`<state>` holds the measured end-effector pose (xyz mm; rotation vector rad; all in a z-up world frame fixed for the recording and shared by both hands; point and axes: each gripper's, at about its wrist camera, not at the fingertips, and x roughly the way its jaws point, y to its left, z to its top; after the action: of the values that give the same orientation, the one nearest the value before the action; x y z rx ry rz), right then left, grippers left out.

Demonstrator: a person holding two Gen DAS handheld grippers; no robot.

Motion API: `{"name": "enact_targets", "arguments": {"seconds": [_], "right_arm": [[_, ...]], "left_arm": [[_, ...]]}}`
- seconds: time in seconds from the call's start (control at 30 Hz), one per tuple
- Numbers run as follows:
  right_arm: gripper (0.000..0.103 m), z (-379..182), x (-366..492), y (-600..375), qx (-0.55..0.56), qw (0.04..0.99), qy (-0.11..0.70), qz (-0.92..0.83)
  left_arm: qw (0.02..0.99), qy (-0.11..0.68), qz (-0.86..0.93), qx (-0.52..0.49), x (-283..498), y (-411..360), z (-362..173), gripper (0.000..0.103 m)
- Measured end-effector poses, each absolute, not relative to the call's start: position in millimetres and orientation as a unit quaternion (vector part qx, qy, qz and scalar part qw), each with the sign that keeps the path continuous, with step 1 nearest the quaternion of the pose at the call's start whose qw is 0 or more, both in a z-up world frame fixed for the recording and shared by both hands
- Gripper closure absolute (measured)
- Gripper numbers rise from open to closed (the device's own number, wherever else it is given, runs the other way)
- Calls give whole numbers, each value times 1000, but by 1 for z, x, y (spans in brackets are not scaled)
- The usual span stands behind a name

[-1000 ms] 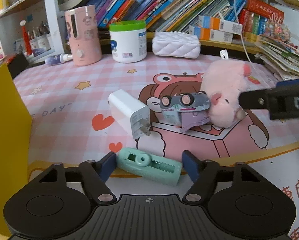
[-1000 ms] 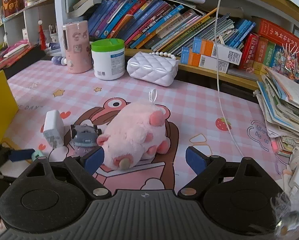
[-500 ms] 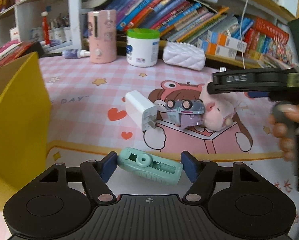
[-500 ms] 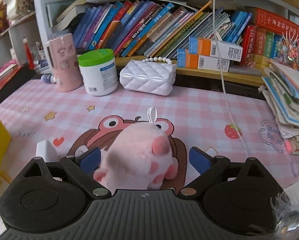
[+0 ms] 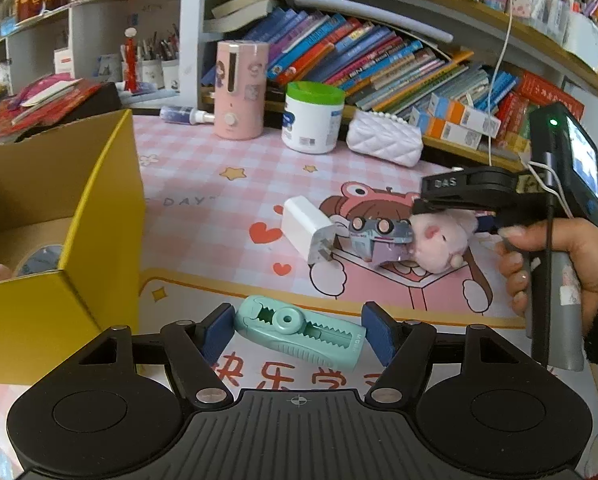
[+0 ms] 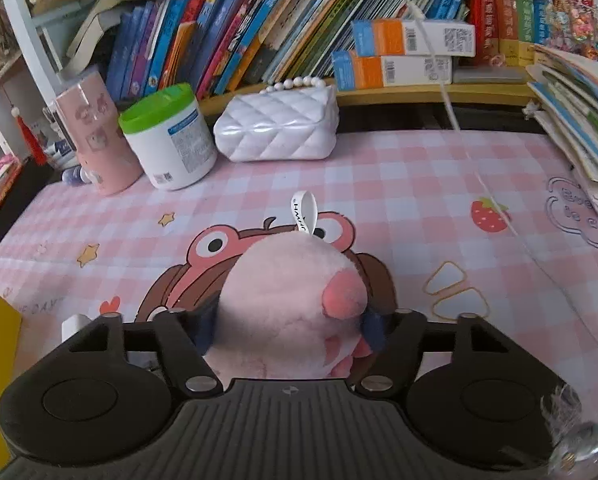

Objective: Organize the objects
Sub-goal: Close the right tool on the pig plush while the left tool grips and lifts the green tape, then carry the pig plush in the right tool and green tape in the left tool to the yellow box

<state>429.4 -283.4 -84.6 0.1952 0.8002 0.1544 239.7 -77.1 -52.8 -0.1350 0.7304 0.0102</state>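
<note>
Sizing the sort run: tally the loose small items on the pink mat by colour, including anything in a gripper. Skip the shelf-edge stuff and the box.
Pink: 1, plush pig
White: 1, charger plug
Grey: 1, toy car
Mint green: 1, correction tape
Total: 4

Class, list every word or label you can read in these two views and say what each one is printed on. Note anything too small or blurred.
"DAY": pink checked desk mat.
"DAS": side of the right tool.
"快乐学": red characters on the mat's front edge.
"HWH", partly legible: white loop tag on the pink plush toy.
Book spines, white tub label, orange-blue boxes: too small to read.
</note>
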Motion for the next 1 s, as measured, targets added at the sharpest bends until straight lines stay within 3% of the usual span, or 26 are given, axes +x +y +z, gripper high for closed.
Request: {"name": "enact_targets", "arguments": {"seconds": [0.47, 1.0], "right_arm": [[40, -25, 323, -291, 33, 948, 314, 41], [40, -34, 208, -204, -51, 923, 357, 133]], "left_arm": [[946, 313, -7, -88, 210, -66, -41, 33], [948, 298, 29, -106, 138, -10, -34, 33]]}}
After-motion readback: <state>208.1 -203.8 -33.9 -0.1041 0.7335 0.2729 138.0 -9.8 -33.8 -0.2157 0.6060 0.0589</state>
